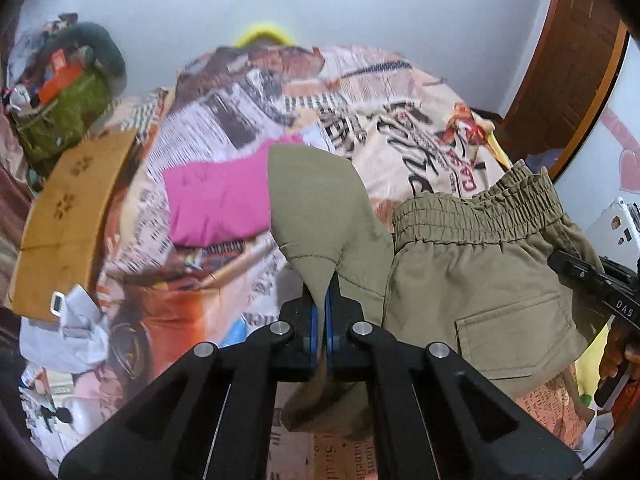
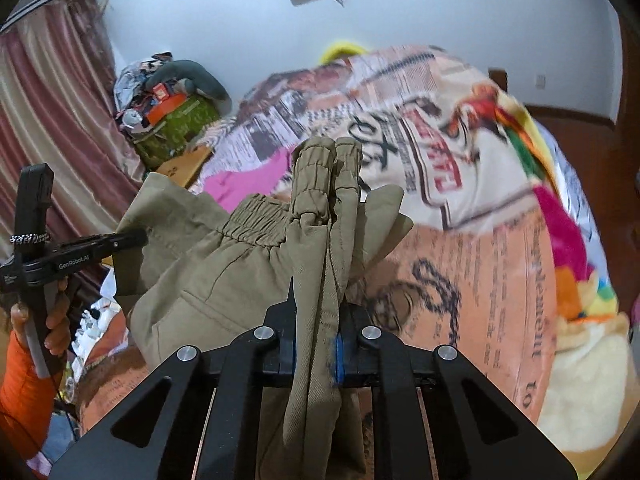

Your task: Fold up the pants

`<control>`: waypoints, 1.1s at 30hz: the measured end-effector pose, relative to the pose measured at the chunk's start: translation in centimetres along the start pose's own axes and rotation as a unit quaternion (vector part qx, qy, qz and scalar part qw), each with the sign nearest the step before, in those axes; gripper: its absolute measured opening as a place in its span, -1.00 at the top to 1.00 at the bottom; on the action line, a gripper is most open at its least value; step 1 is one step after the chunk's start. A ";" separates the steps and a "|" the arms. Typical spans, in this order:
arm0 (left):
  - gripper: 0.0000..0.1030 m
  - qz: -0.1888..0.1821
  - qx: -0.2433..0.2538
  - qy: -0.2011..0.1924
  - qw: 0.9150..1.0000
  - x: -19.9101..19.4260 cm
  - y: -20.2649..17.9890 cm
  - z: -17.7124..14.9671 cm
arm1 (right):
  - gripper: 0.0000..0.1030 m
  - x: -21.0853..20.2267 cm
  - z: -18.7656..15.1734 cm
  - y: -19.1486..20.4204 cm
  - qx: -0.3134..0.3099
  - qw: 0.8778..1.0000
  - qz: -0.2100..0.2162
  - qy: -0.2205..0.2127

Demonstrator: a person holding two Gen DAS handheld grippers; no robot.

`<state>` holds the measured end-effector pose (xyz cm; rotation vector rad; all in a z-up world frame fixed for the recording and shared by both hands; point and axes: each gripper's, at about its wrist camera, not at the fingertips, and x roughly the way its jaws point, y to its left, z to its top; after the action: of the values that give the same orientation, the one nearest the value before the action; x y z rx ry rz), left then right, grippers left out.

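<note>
Khaki pants (image 1: 472,280) hang mid-fold above the bed (image 1: 400,128), left gripper (image 1: 320,320) and right gripper (image 2: 316,332) both clamped on fabric, laying down still ahead.

olive-khaki pants (image 1: 472,280) with a gathered elastic waistband and a patch pocket hang bunched above the newspaper-print bedspread (image 1: 248,120), just beside its pink garment (image 1: 216,200).

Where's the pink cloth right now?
The pink cloth lies on the printed bedspread, left of centre in the left wrist view, just behind the held khaki pants.
</note>
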<state>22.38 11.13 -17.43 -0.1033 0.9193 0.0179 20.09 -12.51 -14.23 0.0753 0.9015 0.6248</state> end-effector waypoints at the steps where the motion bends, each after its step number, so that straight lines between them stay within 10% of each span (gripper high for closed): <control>1: 0.95 0.004 0.001 -0.004 1.000 -0.3 0.1 0.1 | 0.80 -0.2 0.4 0.4 -0.005 1.000 0.000 -0.006; 17: 0.95 0.060 -0.023 -0.076 0.995 -2.6 6.6 5.9 | 0.80 3.6 8.2 6.3 -0.077 0.996 0.003 -0.042; 33: 0.95 0.099 -0.067 -0.054 0.991 6.1 15.9 9.8 | 0.80 15.0 13.5 9.2 -0.098 0.995 0.013 -0.025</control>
<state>32.91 27.76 -17.62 -0.1352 0.8175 0.2670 32.70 5.73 -13.41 -0.0736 0.7886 0.7289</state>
